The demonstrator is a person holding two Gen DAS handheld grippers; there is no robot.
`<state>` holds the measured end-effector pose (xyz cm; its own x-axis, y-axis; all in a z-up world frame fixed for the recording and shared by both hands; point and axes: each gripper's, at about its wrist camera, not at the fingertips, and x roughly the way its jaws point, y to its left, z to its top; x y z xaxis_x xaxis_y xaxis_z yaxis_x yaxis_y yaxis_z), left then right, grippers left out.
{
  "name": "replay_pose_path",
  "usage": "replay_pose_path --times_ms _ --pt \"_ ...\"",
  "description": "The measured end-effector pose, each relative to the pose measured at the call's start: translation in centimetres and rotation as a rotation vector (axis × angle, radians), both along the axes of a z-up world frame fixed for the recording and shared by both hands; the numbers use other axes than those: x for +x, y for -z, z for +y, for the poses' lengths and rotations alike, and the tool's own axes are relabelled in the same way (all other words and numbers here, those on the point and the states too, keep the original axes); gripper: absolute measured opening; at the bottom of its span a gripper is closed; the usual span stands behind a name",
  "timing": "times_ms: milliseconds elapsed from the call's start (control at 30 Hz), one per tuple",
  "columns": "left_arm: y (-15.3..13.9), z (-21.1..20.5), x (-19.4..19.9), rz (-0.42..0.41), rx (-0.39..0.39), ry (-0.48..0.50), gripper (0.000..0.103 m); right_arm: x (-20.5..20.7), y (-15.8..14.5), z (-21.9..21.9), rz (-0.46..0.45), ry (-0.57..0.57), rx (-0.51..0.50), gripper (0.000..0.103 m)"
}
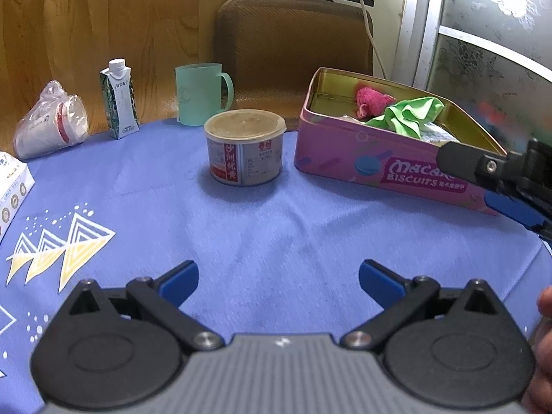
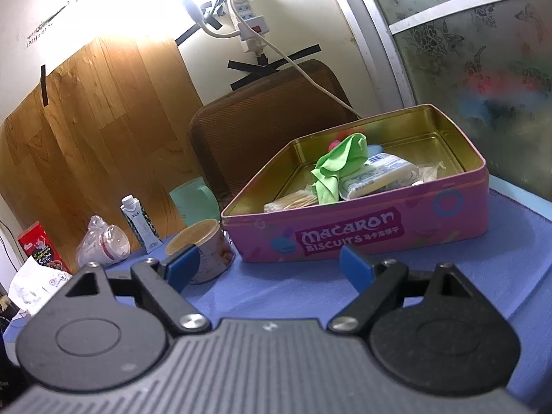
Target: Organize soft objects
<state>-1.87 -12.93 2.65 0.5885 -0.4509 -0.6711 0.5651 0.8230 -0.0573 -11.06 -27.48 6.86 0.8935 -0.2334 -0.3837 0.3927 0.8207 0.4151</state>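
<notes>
Inside the pink biscuit tin point(image 2: 362, 231) on the blue-clothed surface point(image 1: 269, 234) lie a green cloth point(image 2: 339, 169), a pink plush point(image 1: 371, 101) and a white packet point(image 2: 376, 172), while the left tool point(image 1: 278, 284) and right tool point(image 2: 269, 265) hang just in front of the tin, jaws spread wide and empty.

Ahead of the right tongs point(image 2: 269, 264), the green cloth point(image 2: 339, 164) hides most of the pink plush toy point(image 2: 334, 144) inside the biscuit tin point(image 2: 379, 231). Far left of the left tongs point(image 1: 278, 284), the white box point(image 1: 12, 186) is cut by the frame's edge, its print too small to read.
</notes>
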Motion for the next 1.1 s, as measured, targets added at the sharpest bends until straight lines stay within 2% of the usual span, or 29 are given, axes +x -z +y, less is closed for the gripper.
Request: replay_pose_path --times_ms 1100 --pt "0.6 -1.8 -1.9 -0.052 0.088 0.083 0.103 -1.0 0.9 -1.2 -0.018 0.048 0.062 0.091"
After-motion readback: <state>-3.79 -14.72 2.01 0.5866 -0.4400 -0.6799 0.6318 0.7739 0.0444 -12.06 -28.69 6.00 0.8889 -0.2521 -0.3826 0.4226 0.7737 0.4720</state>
